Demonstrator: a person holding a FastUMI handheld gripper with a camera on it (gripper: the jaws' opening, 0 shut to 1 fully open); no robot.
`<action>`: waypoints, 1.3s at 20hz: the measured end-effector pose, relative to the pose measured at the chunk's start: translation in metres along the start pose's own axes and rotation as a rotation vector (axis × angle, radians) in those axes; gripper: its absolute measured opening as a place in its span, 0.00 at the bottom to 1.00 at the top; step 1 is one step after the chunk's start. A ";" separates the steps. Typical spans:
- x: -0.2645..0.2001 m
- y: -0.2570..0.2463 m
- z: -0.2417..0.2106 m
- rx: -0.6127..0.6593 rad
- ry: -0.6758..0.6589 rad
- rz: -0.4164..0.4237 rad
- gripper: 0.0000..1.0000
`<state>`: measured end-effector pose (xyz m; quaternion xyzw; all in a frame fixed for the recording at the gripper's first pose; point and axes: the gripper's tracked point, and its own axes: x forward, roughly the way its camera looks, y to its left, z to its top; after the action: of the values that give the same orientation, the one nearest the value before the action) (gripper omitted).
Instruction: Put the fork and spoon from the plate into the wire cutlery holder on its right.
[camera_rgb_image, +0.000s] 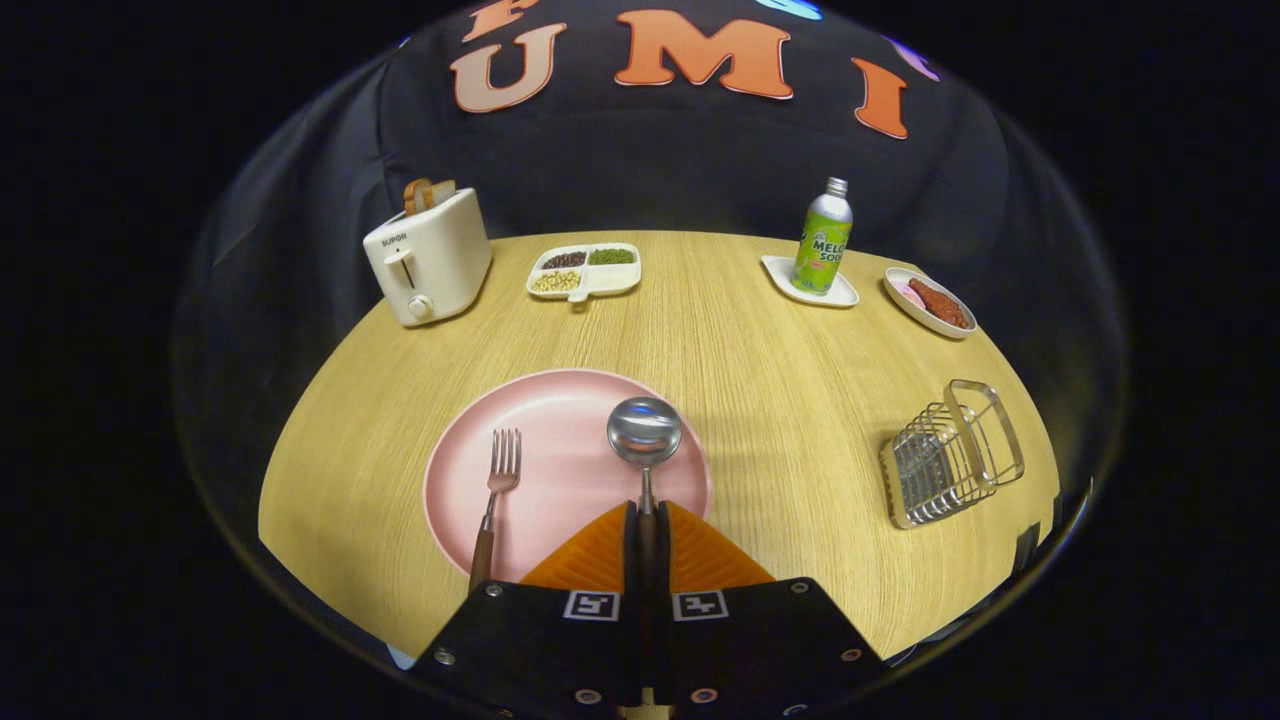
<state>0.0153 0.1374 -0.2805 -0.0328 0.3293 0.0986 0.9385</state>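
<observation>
The gripper has its two fingers drawn close together on the handle of the spoon, pressing it from both sides. The bowl of the spoon juts out ahead of the fingertips, over the right half of the pink plate. Holding the handle leaves the bowl end free, which suits dropping it into a holder. Whether the spoon is lifted or resting on the plate is hard to tell from this angle.

The fork lies on the left part of the plate, handle over the near rim, ready for a later grasp. The wire cutlery holder sits near the table's right edge, well apart from the plate.
</observation>
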 end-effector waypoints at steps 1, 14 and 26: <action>-0.005 -0.004 0.005 0.005 -0.006 0.005 0.05; -0.084 -0.099 0.057 0.042 0.024 -0.003 0.05; -0.102 -0.195 0.035 0.010 0.213 -0.105 0.05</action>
<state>-0.0010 -0.0654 -0.1897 -0.0557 0.4254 0.0436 0.9022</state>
